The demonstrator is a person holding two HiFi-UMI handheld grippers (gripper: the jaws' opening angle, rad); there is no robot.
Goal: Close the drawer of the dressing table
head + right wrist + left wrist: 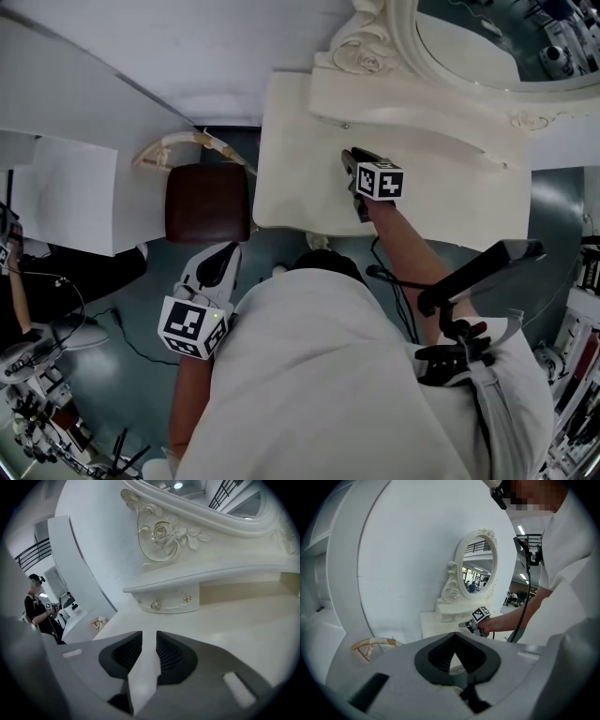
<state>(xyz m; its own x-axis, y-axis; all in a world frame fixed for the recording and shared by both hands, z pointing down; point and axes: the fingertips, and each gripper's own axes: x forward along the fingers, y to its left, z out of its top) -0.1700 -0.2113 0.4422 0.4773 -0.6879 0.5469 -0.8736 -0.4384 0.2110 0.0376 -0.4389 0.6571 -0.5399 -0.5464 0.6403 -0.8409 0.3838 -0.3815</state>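
Observation:
The cream dressing table (300,187) carries an oval mirror (487,37) in a carved frame. Under the mirror's shelf sits a small drawer (168,603) with two gold knobs, and its front stands forward of the open recess to its right. My right gripper (351,159) hovers low over the tabletop and points at that drawer, a short way off. Its jaws (149,635) stand a little apart with nothing between them. My left gripper (221,259) hangs low beside the table, over the floor near the stool. Its tips (453,635) meet, holding nothing.
A brown padded stool (206,202) with a woven back (178,148) stands left of the table. Curved white wall panels (393,564) rise behind. Cables (56,309) and gear lie on the floor at left. A person (40,609) stands far off.

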